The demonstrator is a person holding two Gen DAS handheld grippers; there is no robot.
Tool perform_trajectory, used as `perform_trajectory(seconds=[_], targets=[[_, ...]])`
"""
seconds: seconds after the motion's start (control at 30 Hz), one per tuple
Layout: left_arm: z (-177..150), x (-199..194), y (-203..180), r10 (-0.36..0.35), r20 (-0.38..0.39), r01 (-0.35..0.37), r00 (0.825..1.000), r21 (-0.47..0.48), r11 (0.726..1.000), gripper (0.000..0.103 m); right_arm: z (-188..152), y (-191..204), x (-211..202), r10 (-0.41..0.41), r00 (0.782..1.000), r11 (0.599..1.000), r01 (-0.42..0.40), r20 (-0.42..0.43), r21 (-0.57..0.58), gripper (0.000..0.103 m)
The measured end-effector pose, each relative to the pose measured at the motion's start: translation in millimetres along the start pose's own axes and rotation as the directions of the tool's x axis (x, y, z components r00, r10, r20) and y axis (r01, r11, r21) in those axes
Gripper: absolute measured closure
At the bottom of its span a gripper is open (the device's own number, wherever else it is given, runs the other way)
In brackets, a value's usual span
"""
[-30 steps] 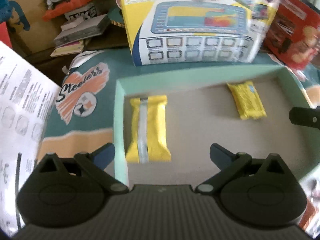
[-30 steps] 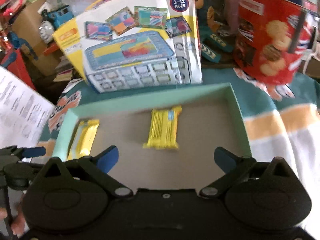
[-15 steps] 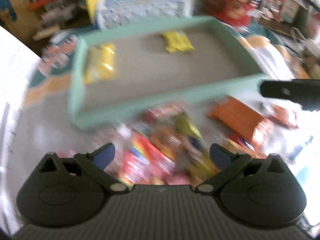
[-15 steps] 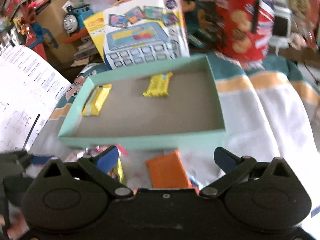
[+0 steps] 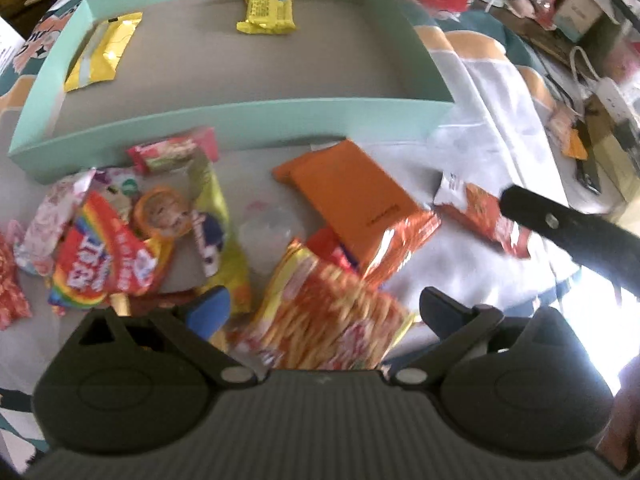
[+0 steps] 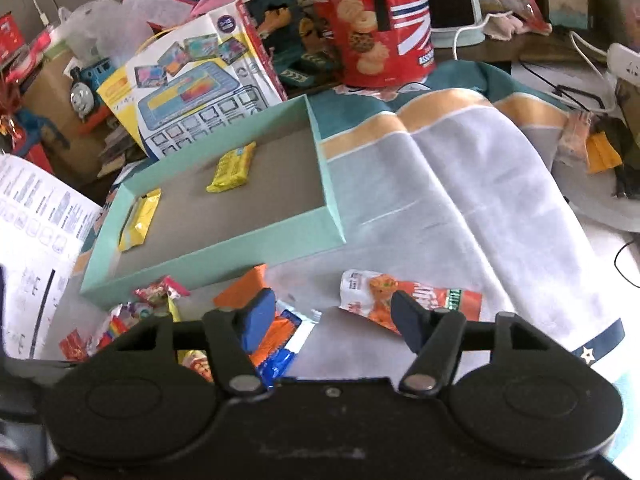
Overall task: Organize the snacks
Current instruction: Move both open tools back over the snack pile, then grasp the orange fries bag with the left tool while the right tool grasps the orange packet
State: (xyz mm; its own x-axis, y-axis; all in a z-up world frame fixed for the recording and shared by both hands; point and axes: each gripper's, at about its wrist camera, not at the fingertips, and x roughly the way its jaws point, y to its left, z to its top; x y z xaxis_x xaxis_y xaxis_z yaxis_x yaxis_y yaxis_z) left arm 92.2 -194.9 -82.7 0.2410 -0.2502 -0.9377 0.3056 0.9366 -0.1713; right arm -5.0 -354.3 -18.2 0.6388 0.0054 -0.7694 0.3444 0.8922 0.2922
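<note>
A mint-green tray (image 5: 240, 120) (image 6: 224, 256) holds two yellow snack bars (image 5: 268, 14) (image 5: 100, 52), also seen from the right wrist (image 6: 232, 168) (image 6: 140, 216). A pile of loose snacks lies in front of it. My left gripper (image 5: 324, 312) is open above a fries-print bag (image 5: 328, 272), beside a rainbow bag (image 5: 100, 264) and an orange packet (image 5: 352, 200). My right gripper (image 6: 332, 320) has its jaws closing with only cloth between them. A red and white packet (image 6: 416, 300) (image 5: 480, 216) lies just past its right finger.
A red cookie tin (image 6: 376, 24) and a toy box (image 6: 192, 92) stand behind the tray. A printed paper sheet (image 6: 32, 232) lies to the left. Grey and orange cloth (image 6: 480, 184) covers the surface on the right, with cables and a power strip (image 6: 624, 60) beyond.
Both grippers have drawn back from over the tray to the snack pile in front of it. The right gripper's jaws have narrowed. Both yellow bars stay in the tray.
</note>
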Motion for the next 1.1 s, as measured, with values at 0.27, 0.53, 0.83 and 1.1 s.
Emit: perform_trajectory(seconds=[0.27,0.53,0.83,1.1], targets=[[-19,5,-3,0.093,0.008,-0.093,0.996,0.103,0.99,0.001,5,2,17,0.076,0.996,0.996,-0.078,-0.052,-0.041,0.037],[-44,-7,29,0.115,0.011,-0.116,0.993,0.101,0.988,0.0,16,52,67,0.134,0.976,0.971,-0.164,-0.169,-0.176,0.037],[-45,-8,43,-0.022,-0.052,0.023,0.998,0.026,0.999,0.0,-1,100,105,-0.017,0.974,0.91,-0.079,-0.227,-0.407,0.051],[-29,-1,27,-0.111,-0.081,0.108,0.991,-0.039,0.993,0.0,5,55,67,0.033,0.982,0.967,-0.078,-0.184,-0.241,0.054]])
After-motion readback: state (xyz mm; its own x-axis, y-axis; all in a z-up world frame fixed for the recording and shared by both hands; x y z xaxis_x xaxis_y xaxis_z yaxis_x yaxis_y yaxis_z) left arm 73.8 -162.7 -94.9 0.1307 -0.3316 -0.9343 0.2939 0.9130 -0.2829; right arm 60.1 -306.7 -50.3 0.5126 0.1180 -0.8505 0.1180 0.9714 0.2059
